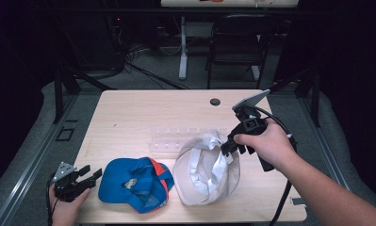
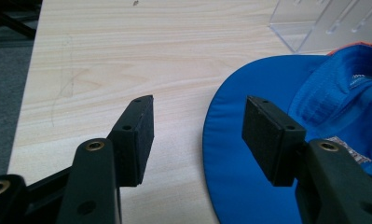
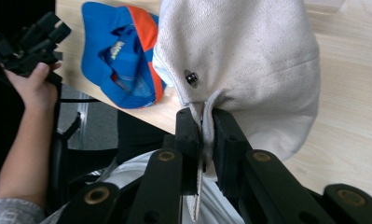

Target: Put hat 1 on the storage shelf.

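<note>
1. We hold our left gripper [image 1: 92,175] low at the near left corner of the table [image 1: 143,113], jaws spread apart and gripping nothing.
2. Just beyond its jaws, to their right, lies the blue cap [image 1: 134,184], upside down, its brim [image 2: 239,154] passing under the right jaw in the left gripper view; we cannot tell whether they touch.
3. Further right, beside the blue cap, sits the beige cap [image 1: 205,168], inside facing up.
4. Our right gripper [image 1: 228,146] is clenched on the beige cap's back strap [image 3: 206,122], the fabric pinched tight between both jaws.
5. Just past the caps, a clear plastic rack [image 1: 169,140] rests on the table.
</note>
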Demonstrator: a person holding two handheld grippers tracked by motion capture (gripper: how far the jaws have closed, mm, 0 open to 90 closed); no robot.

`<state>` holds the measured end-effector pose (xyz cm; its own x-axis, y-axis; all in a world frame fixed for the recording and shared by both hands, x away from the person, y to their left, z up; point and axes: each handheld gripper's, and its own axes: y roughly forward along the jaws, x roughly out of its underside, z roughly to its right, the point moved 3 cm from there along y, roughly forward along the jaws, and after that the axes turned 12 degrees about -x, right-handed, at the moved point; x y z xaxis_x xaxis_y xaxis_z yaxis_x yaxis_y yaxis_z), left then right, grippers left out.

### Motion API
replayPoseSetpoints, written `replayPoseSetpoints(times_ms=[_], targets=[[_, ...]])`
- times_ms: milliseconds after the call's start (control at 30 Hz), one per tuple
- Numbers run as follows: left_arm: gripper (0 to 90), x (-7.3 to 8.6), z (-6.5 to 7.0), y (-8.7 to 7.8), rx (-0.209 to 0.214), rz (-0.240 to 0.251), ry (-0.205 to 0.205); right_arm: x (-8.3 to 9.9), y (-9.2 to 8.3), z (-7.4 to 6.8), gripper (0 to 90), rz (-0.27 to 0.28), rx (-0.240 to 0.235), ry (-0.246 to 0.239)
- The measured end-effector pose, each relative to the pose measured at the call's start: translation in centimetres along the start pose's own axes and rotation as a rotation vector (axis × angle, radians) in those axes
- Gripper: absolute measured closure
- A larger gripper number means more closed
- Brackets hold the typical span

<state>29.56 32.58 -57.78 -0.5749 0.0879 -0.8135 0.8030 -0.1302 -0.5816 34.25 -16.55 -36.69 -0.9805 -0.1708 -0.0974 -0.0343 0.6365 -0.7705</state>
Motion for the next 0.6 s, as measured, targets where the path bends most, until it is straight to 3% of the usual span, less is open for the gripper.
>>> replayPoseSetpoints(times_ms=[167,267,500,600], targets=[[44.1,0.0,0.0,0.0,-0.005,-0.001,0.003,-0.1,-0.3,0.0,81.9,0.026,-0.035,0.019],[43.4,0.0,0.0,0.0,-0.007,0.007,0.006,0.0,-0.7,0.2,81.9,0.019,-0.119,0.048],[42.7,-0.1,-0.1,-0.2,-0.027,0.009,-0.004,0.2,-1.5,0.8,81.9,0.051,-0.247,0.096],[42.8,-0.1,-0.1,-0.1,-0.014,0.010,-0.017,0.2,-1.8,1.2,81.8,0.061,-0.291,0.110]])
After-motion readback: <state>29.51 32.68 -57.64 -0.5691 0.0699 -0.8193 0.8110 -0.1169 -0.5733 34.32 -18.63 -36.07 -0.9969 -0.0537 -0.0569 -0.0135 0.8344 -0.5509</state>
